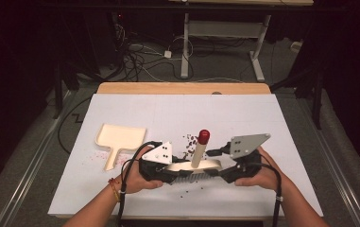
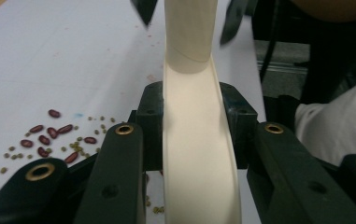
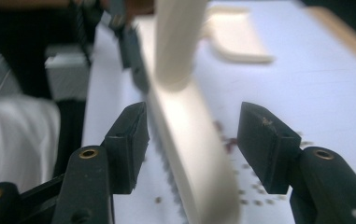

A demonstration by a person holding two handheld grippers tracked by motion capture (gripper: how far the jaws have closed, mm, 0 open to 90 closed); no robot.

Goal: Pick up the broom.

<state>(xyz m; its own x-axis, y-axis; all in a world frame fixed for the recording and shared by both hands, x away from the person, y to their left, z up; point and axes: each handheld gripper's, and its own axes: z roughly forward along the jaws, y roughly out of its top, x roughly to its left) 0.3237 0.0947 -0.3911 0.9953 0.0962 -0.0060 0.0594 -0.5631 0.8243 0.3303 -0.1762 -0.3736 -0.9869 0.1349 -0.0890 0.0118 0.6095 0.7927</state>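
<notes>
Beans point(image 1: 190, 140) lie loose on the white table point(image 1: 262, 123), red ones and tiny green ones, at 12 o'clock from the brush point(image 1: 199, 166). More tiny ones sit just at its 6 o'clock side. The dustpan point(image 1: 119, 138) lies flat at 10 o'clock from the brush, well apart; no beans can be made out inside it. The left gripper point(image 2: 192, 126) squeezes one end of the brush between its jaws. The right gripper point(image 3: 192, 140) has its jaws wide apart around the other end, not touching. The brush handle, with its red tip point(image 1: 203, 136), stands up.
</notes>
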